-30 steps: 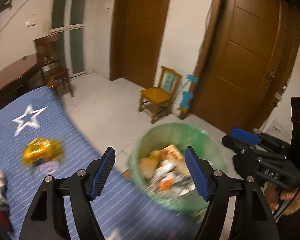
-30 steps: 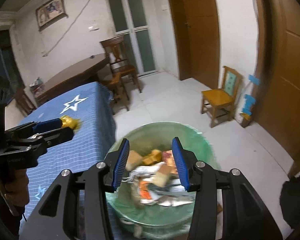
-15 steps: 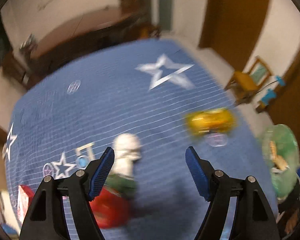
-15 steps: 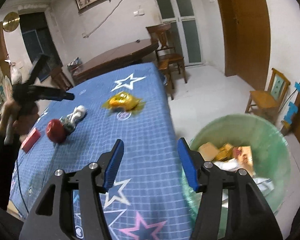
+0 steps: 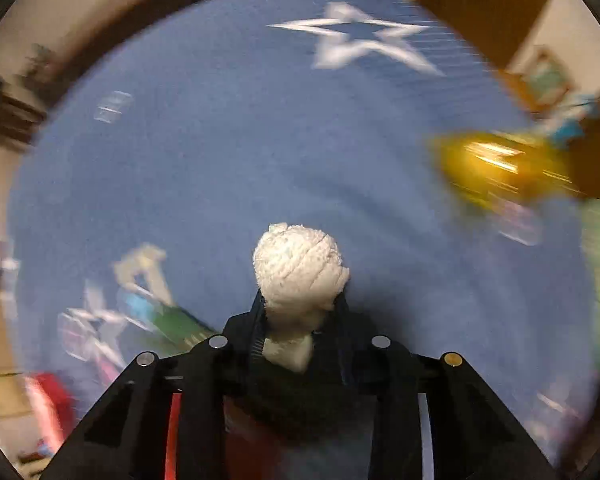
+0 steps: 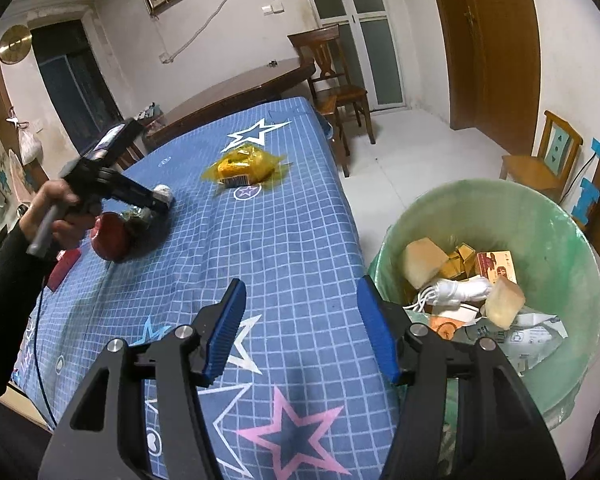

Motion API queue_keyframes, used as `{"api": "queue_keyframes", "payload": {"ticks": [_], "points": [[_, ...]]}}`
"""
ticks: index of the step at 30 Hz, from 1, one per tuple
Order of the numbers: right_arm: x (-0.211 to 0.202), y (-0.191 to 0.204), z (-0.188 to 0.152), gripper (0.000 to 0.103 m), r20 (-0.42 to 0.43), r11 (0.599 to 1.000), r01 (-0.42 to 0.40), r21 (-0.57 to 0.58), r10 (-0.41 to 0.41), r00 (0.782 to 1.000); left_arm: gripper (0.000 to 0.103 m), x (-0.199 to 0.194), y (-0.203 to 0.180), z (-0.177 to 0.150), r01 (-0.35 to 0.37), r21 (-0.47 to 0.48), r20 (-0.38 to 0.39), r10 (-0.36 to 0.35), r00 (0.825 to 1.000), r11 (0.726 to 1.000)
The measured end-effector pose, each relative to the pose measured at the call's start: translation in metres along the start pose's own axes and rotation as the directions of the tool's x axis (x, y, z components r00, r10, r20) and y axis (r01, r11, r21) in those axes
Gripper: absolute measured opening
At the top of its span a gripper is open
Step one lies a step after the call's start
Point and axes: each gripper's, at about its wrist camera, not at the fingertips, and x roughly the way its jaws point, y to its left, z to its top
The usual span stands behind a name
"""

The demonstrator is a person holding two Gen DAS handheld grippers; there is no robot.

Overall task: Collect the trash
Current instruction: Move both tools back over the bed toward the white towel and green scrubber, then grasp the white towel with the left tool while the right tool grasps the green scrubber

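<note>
The blue star cloth [image 6: 284, 216] is covering my table, and the green trash bin [image 6: 572, 248] is standing just beside its edge. The yellow wrapper [image 6: 246, 168] is lying on the cloth near the big white star. My left gripper [image 5: 300, 316] is closing its jaws on the white paper wad [image 5: 300, 264]. My right gripper [image 6: 300, 328] is hanging above the cloth, half open and holding nothing.

The left wrist view looked steeply down, close over the blue star-printed tablecloth [image 5: 228, 168]. The right wrist view stood farther back, slanting across that cloth [image 6: 284, 240] toward the far wall. Both shared the crinkled yellow plastic wrapper [image 5: 496, 168] [image 6: 244, 166] — and the white crumpled wad [image 5: 300, 268] [image 6: 163, 192].
</note>
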Motion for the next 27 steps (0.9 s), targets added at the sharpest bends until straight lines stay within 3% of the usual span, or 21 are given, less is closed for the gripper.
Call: {"api": "queue_keyframes", "payload": {"ticks": [1, 3, 5, 7, 10, 13, 16, 19, 21, 24, 27], "points": [[-0.001, -0.002, 0.0, 0.056, 0.002, 1.0, 0.001, 0.0, -0.001, 1.0, 0.032, -0.014, -0.008, -0.009, 0.046, 0.031, 0.029, -0.047, 0.998, 0.998], [-0.001, -0.005, 0.002, 0.056, 0.005, 1.0, -0.003, 0.007, 0.003, 1.0, 0.032, -0.054, -0.026, -0.036, 0.2, 0.135, 0.102, -0.214, 0.971, 0.97], [0.0, -0.006, 0.004, 0.056, 0.006, 1.0, -0.007, 0.012, 0.007, 1.0, 0.033, -0.105, -0.033, -0.069, 0.226, 0.202, 0.22, -0.269, 0.938, 0.953], [0.005, 0.0, 0.008, 0.056, 0.006, 1.0, -0.024, 0.005, 0.024, 1.0, 0.034, -0.137, -0.022, -0.091, 0.255, 0.205, 0.303, -0.309, 0.901, 0.945], [0.016, 0.03, 0.019, 0.056, -0.006, 0.993, -0.081, -0.08, 0.081, 0.997, 0.034, -0.17, -0.005, -0.124, 0.201, 0.102, 0.433, -0.226, 0.873, 0.974], [0.039, 0.079, 0.032, 0.056, -0.055, 0.948, -0.184, -0.258, 0.175, 0.983, 0.034, -0.183, 0.025, -0.163, 0.222, 0.004, 0.492, -0.196, 0.848, 0.975], [0.075, 0.136, 0.042, 0.055, -0.142, 0.836, -0.276, -0.474, 0.237, 0.961, 0.034, -0.18, 0.048, -0.192, 0.229, -0.076, 0.503, -0.16, 0.849, 0.97], [0.115, 0.178, 0.049, 0.055, -0.228, 0.736, -0.341, -0.585, 0.254, 0.94, 0.034, -0.173, 0.06, -0.229, 0.231, -0.144, 0.495, -0.133, 0.859, 0.962], [0.14, 0.198, 0.053, 0.055, -0.255, 0.69, -0.344, -0.637, 0.232, 0.939, 0.034, -0.168, 0.066, -0.246, 0.257, -0.166, 0.488, -0.147, 0.86, 0.952], [0.167, 0.216, 0.06, 0.055, -0.313, 0.646, -0.395, -0.653, 0.244, 0.918, 0.034, -0.162, 0.073, -0.269, 0.284, -0.195, 0.483, -0.16, 0.861, 0.939], [0.187, 0.23, 0.06, 0.055, -0.362, 0.578, -0.434, -0.691, 0.242, 0.9, 0.034, -0.155, 0.079, -0.283, 0.314, -0.215, 0.473, -0.183, 0.862, 0.925]]}}
